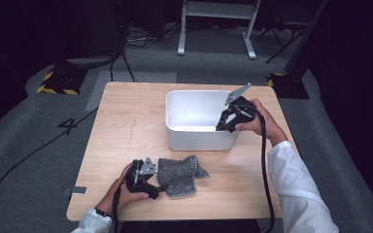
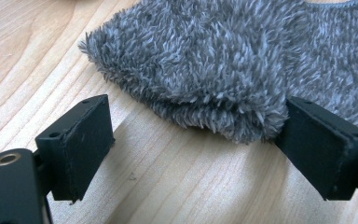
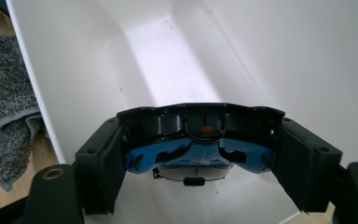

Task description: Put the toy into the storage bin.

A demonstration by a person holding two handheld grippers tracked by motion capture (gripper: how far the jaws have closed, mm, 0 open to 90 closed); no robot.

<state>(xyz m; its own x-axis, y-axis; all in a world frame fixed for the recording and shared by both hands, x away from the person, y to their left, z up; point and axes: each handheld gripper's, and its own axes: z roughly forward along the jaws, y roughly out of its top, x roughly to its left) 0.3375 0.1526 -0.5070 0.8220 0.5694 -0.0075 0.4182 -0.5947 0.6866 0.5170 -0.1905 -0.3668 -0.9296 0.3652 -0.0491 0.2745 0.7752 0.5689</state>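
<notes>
Grey fluffy cloth (image 2: 242, 60) on wooden worktop (image 1: 126, 141), between wide-spread left tool (image 2: 200, 144); right tool (image 3: 200, 158) clamping black-blue goggles (image 3: 200, 140) over white tub (image 1: 194, 136).

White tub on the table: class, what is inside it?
Inside the white tub, the right claw holds a black-and-blue object; bare white floor lies beyond. The claw hides whatever lies beneath it.

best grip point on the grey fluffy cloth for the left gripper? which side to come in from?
Probably the rounded folded edge of the grey fluffy cloth, where it bulges toward the open left gripper. Come in low along the wooden table from the cloth's left side: one pad already touches the fold, and the doubled pile offers thickness to pinch.
</notes>
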